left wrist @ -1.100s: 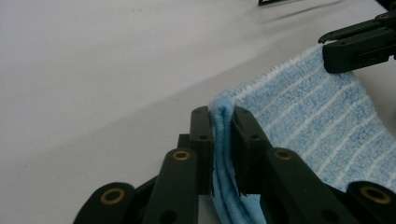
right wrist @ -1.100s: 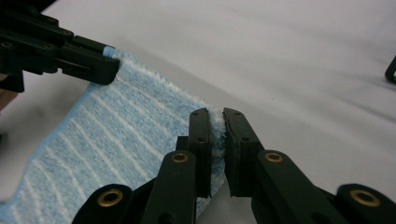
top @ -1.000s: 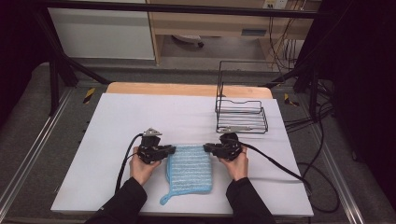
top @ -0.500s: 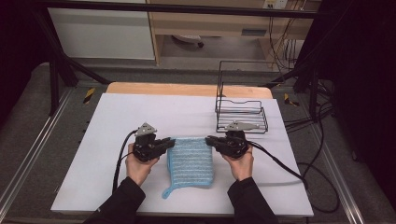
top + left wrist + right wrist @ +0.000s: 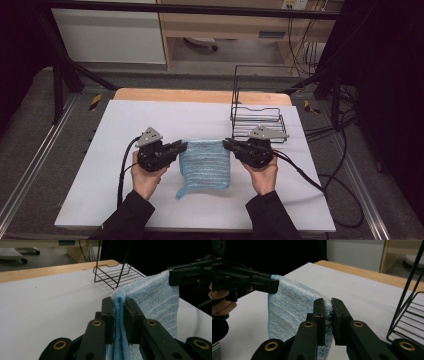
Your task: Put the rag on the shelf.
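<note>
Blue terry cloth (image 5: 205, 162) hangs stretched between our two claws, held up above the white table (image 5: 120, 120) near its front middle. Our left claw (image 5: 181, 146) pinches the cloth's upper left corner: in the left gripper view its jaws are pressed almost together, with the doubled edge of the cloth (image 5: 120, 315) squeezed between the pads. Our right claw (image 5: 228, 144) pinches the upper right corner in the same way; in the right gripper view its jaws stand narrowly apart with the fluffy edge of the cloth (image 5: 327, 305) caught between them. The top edge runs nearly level from one claw to the other. From there the cloth drapes down, and in the high view its lower left corner trails toward us onto the table.

Just beyond our right claw a black wire rack (image 5: 257, 117) stands on the far right part of the table, with a tall upright frame at its back. It is near the right hand (image 5: 260, 172) but apart from the cloth. Our left hand (image 5: 146, 177) has bare table around it. Black cables trail from both claws toward the table's edges.
</note>
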### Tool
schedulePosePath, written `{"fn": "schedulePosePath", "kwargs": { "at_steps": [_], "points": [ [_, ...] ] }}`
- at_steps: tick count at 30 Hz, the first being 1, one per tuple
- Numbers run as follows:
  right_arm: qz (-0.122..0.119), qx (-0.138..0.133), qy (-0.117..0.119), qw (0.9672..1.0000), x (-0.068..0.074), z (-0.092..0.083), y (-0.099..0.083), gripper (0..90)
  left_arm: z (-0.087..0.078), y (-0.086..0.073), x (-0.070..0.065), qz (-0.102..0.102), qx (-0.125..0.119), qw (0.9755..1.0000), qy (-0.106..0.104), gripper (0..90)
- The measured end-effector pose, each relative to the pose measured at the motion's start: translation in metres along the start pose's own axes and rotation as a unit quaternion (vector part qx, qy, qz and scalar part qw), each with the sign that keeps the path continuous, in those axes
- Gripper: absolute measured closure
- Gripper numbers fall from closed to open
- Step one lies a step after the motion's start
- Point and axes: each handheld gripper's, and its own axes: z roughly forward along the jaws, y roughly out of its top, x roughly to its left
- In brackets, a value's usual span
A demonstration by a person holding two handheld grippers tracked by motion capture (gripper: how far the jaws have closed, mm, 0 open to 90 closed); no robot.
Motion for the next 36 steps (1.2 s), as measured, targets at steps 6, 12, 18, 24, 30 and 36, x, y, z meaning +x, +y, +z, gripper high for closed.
{"fn": "schedulePosePath", "kwargs": {
  "at_steps": [6, 12, 18, 24, 30, 36],
  "points": [
    [-0.012, -0.021, -0.003, 0.9997, 0.006, -0.009, 0.008, 82.9, -0.008, 0.012, -0.006, 0.011, -0.023, 0.9997, 0.001, 79.2],
    [-0.021, -0.046, -0.016, 0.9986, 0.010, -0.021, 0.017, 83.0, -0.009, 0.023, -0.013, 0.020, -0.041, 0.9990, -0.002, 79.2],
    [-0.029, -0.072, -0.031, 0.9965, 0.013, -0.031, 0.025, 83.0, -0.009, 0.032, -0.018, 0.019, -0.061, 0.9979, -0.007, 79.2],
    [-0.043, -0.093, -0.053, 0.9933, 0.015, -0.041, 0.033, 83.1, -0.004, 0.045, -0.024, 0.022, -0.087, 0.9959, -0.009, 79.3],
    [-0.044, -0.115, -0.067, 0.9901, 0.012, -0.051, 0.040, 83.2, 0.001, 0.059, -0.031, 0.024, -0.105, 0.9941, -0.015, 79.3],
    [-0.051, -0.139, -0.086, 0.9853, 0.011, -0.060, 0.048, 83.2, 0.004, 0.070, -0.037, 0.031, -0.121, 0.9921, -0.016, 79.3]
  ]
}}
